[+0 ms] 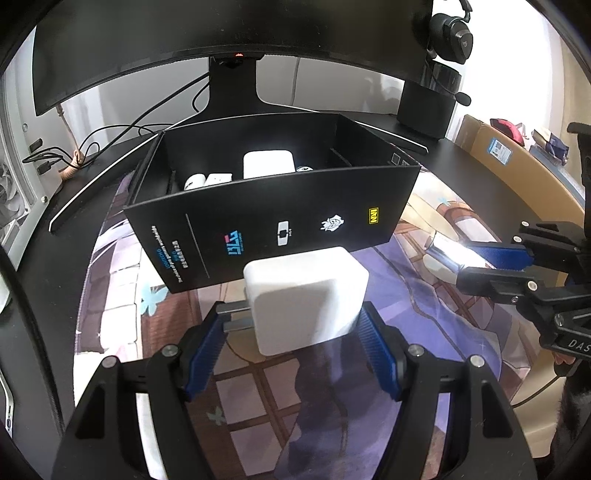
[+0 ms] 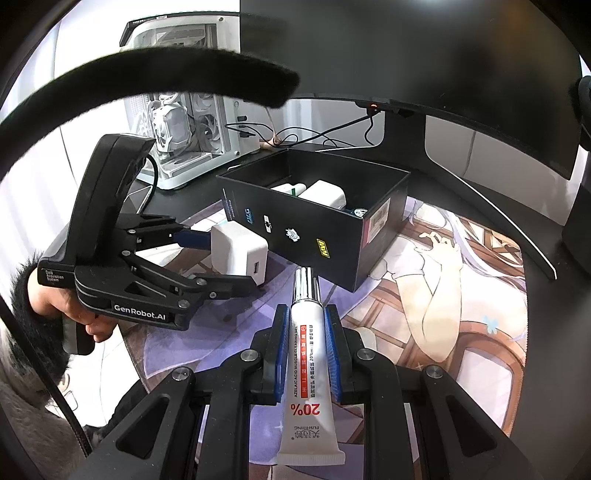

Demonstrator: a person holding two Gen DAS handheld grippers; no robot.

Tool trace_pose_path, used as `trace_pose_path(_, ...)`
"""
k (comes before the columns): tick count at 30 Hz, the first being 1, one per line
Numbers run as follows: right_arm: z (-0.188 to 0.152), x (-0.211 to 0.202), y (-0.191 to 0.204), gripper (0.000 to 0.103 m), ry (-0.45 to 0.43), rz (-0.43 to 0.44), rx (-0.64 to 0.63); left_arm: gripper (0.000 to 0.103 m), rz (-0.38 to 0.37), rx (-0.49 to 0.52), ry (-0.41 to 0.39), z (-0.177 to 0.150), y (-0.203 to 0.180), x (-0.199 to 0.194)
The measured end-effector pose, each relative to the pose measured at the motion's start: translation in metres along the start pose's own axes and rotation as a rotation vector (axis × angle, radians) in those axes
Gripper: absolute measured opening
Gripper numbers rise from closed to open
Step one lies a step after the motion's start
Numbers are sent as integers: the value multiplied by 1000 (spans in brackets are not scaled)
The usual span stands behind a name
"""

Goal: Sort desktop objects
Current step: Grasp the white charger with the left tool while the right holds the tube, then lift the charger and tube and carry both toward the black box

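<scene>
My left gripper point(image 1: 293, 325) is shut on a white plug-in charger point(image 1: 308, 295), held above the printed desk mat just in front of the black box point(image 1: 273, 221). The same charger point(image 2: 238, 251) shows in the right wrist view, gripped by the left gripper point(image 2: 225, 258). My right gripper point(image 2: 304, 321) is shut on a white cream tube point(image 2: 306, 365) with a silver cap, pointing at the box point(image 2: 306, 229). In the left wrist view the right gripper point(image 1: 458, 262) holds the tube's silver cap point(image 1: 441, 254) at the right. The box holds several white items point(image 1: 267, 164).
A curved monitor point(image 1: 147, 44) on its stand is behind the box. Cables point(image 1: 92, 144) lie at back left. A headset point(image 1: 450, 33) on a black stand is at back right. A white PC case point(image 2: 177, 125) stands left. A printed mat point(image 2: 443, 295) covers the desk.
</scene>
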State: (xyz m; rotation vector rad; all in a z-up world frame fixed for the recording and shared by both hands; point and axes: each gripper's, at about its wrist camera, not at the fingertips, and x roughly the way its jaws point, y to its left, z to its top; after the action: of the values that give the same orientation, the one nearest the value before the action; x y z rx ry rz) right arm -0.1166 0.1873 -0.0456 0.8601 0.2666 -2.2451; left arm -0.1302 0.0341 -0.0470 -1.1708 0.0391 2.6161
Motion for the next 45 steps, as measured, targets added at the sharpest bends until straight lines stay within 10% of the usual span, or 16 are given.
trace_pose_path(21,0,-6,0,18,-4,2,-3,67,2,9,-53,1,-1,-6)
trace_pose_path(25,-1,-6,2,18,-1,5,-7,47,-17,-5,-70,5,3,-16)
trace_pose_path(41,0,-7,7,18,2,10,-19,50,-72,-21,-34,11,3,-4)
trace_pose_path(45,0,-8,6,18,1,9,-16,35,-91,14,-54,9,-9,-3)
